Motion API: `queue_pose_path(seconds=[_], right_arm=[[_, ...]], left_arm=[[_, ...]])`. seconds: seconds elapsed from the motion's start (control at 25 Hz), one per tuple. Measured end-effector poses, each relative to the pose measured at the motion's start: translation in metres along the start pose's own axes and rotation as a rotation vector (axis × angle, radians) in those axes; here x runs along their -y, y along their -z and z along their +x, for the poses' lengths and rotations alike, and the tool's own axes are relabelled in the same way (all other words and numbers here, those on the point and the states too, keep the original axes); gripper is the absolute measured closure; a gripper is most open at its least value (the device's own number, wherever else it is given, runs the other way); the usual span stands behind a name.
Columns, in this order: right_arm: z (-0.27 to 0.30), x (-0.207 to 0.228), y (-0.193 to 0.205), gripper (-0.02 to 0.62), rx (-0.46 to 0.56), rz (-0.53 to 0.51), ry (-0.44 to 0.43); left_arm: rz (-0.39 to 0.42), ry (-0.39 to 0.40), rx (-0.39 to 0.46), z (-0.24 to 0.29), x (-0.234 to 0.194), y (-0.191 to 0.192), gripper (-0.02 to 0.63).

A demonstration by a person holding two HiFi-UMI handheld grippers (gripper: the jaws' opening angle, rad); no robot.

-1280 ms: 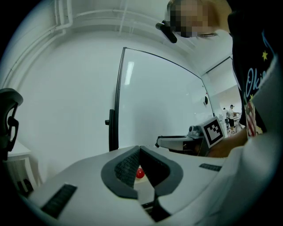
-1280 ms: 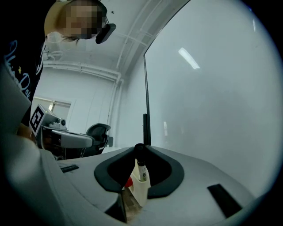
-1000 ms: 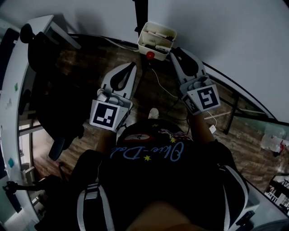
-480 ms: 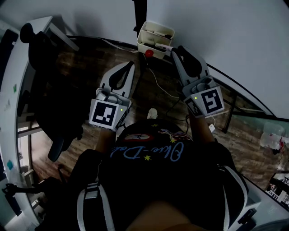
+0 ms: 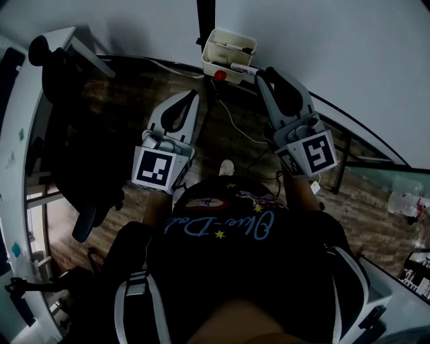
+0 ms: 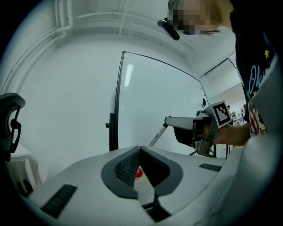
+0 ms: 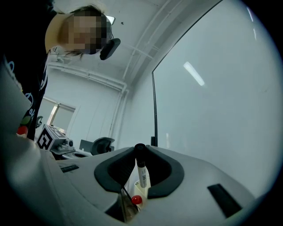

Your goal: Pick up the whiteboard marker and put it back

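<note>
My right gripper (image 5: 263,71) is shut on the whiteboard marker (image 5: 244,68), a white barrel with a black cap, which sticks out towards the white holder box (image 5: 212,62) on the whiteboard. In the right gripper view the marker (image 7: 142,173) stands between the jaws of the right gripper (image 7: 140,148), over the holder and a red magnet (image 7: 137,200). My left gripper (image 5: 193,95) hangs lower left of the holder, jaws together and empty. From the left gripper (image 6: 139,149) I see the right gripper (image 6: 169,120) holding the marker (image 6: 157,136) slanting down.
The whiteboard (image 5: 349,60) fills the top of the head view, with a dark stand post (image 5: 205,19) behind the holder. A red magnet (image 5: 219,76) sits by the holder's lower corner. An office chair (image 5: 74,127) and a white desk (image 5: 20,114) stand at the left; cables lie on the wooden floor.
My right gripper has risen with the marker and come nearer to the holder box. The left gripper has stayed where it was.
</note>
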State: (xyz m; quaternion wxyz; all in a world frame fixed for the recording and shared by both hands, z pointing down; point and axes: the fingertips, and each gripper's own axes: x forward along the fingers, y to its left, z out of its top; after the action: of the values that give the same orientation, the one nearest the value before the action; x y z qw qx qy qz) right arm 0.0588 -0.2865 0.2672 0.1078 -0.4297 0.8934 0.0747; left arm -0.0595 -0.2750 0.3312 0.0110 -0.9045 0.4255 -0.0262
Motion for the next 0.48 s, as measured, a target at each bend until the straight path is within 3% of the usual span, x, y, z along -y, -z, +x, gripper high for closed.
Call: queue_pose_path(seconds=[0.48], right_arm=[[-0.0074, -0.0004, -0.0083, 0.502, 0.012, 0.005, 0.006]], left_arm=[[0.011, 0.012, -0.006, 0.0025, 0.0045, 0.001, 0.62]])
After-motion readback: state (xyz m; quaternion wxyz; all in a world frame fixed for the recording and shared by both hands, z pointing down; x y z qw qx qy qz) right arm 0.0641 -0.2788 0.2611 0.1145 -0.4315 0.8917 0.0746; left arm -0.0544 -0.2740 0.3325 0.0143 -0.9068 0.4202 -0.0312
